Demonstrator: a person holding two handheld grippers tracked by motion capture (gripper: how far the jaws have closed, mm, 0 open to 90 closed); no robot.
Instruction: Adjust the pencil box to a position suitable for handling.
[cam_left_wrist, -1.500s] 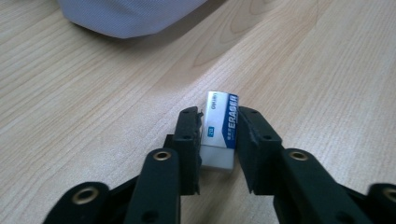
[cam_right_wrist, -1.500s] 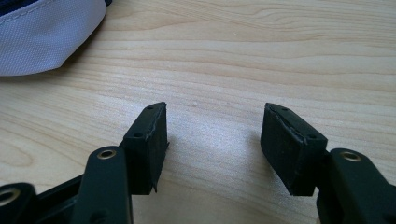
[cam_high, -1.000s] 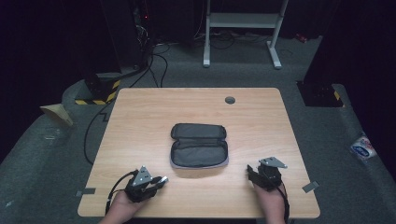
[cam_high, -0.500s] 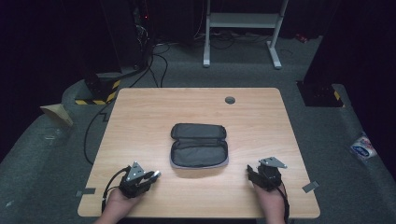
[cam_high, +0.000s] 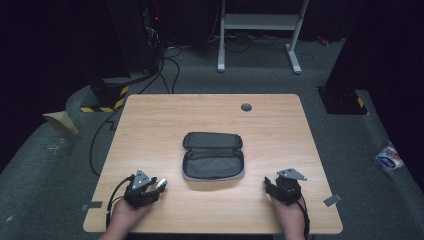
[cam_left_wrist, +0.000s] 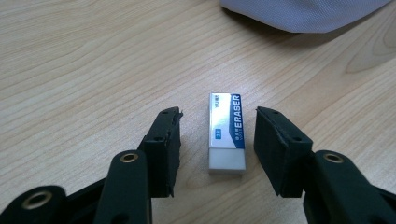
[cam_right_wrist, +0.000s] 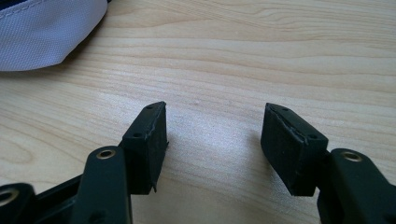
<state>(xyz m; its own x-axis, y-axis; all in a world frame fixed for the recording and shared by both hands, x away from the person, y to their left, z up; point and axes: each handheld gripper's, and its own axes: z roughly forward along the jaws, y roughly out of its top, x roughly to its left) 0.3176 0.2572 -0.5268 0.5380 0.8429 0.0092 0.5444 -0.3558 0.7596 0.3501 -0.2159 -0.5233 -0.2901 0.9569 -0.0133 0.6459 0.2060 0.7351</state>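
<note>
White rectangular eraser lies free on the table; my left fingers have just been opening around it. My right fingers stand half-wide, empty. Closing crooked could flick it away.

One eraser, one pencil case

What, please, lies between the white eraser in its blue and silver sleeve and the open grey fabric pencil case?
Only bare wooden table. In the left gripper view, nothing lies between the eraser and the pencil case.
</note>
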